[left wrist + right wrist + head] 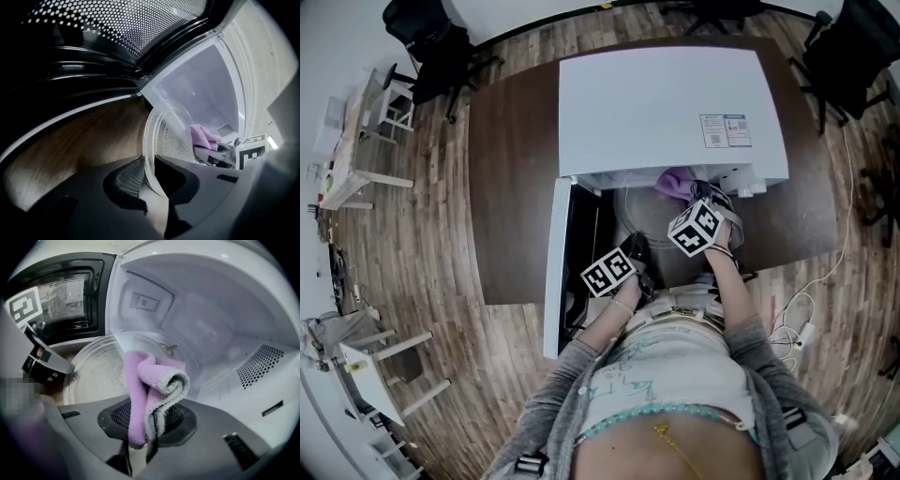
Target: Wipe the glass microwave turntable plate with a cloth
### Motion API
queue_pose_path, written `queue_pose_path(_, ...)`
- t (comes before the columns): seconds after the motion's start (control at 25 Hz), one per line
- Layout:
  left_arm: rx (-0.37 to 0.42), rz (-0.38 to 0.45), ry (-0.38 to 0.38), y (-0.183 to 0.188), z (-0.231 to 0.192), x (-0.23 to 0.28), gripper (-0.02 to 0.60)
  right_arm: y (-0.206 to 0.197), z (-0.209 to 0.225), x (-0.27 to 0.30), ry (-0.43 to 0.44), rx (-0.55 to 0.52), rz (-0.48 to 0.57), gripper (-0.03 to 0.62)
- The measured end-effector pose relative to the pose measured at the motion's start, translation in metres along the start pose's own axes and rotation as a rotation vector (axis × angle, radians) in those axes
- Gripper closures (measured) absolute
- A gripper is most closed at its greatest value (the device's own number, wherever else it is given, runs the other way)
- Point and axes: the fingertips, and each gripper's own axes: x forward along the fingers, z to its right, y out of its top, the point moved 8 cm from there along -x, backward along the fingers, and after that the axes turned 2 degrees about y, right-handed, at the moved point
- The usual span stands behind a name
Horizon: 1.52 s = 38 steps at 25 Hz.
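My left gripper (pixel 149 183) pinches the plate (pixel 171 136) by its near rim; my right gripper (pixel 140 430) clamps the cloth (pixel 152 385), which hangs just over the plate's far half.

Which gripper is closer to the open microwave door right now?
Left. The left gripper sits just beside the door, clamped on the glass plate at its rim. The right gripper, holding the purple cloth, is farther over, at the microwave cavity.
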Motion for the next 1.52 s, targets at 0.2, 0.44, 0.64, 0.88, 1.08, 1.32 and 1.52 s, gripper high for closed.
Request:
queue_pose_path(0.2,0.017,-0.012,-0.001,0.001,0.000,-0.001,0.520,-0.014,-0.001,-0.004,0.014,0.025,-0.026,0.485)
queue_pose_path(0.44,0.024,-0.011,0.003,0.001,0.000,0.000,0.520,-0.030,-0.004,-0.009,0.019,0.059,-0.057,0.485)
queue_pose_path(0.64,0.025,-0.011,0.001,0.001,-0.001,0.000,0.520,-0.040,-0.011,-0.013,0.026,0.069,-0.083,0.485)
queue_pose_path(0.88,0.022,-0.013,-0.001,0.000,-0.001,0.000,0.520,-0.050,-0.019,-0.017,0.032,0.068,-0.110,0.485)
queue_pose_path(1.08,0.024,-0.013,-0.001,0.001,0.000,0.000,0.520,-0.055,-0.026,-0.019,0.048,0.060,-0.130,0.485)
queue_pose_path(1.32,0.023,-0.012,-0.001,0.001,-0.001,-0.001,0.520,-0.057,-0.033,-0.021,0.079,0.037,-0.145,0.485)
queue_pose_path(1.52,0.023,-0.014,0.000,0.000,-0.002,0.002,0.520,-0.060,-0.040,-0.020,0.119,0.019,-0.152,0.485)
